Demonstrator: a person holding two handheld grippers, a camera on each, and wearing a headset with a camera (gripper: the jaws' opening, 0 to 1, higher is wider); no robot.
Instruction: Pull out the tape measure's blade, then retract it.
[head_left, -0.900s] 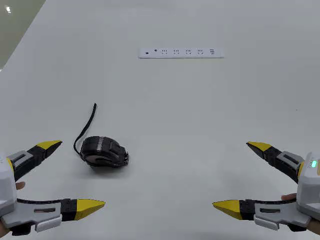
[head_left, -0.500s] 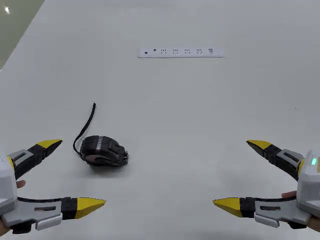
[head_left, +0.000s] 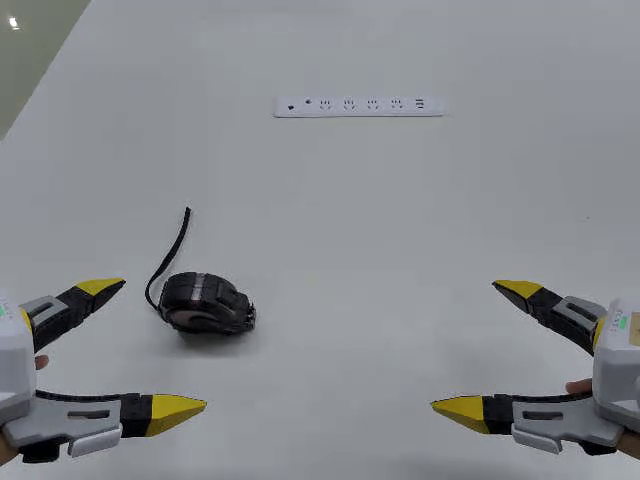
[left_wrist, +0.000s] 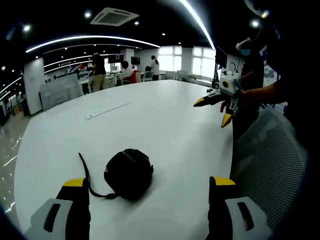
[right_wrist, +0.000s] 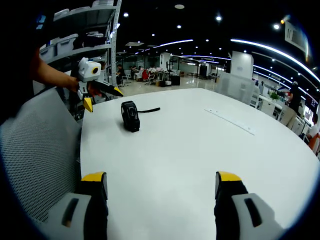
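Crosswise lies the tape measure (head_left: 208, 303), strap (head_left: 187, 222) trailing away; left gripper (head_left: 162, 344) and right gripper (head_left: 464, 346) gape empty.

You have one tape measure (head_left: 207, 303) toward the desk's (head_left: 350, 220) left edge, one power strip (head_left: 358, 106) by its far edge, one left gripper (head_left: 161, 345), one right gripper (head_left: 466, 346).

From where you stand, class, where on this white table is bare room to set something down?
Bare: the wide stretch between the black round tape measure and the right claw, and the band before the long white power strip. Crowded: beside the left claw, by the tape measure.
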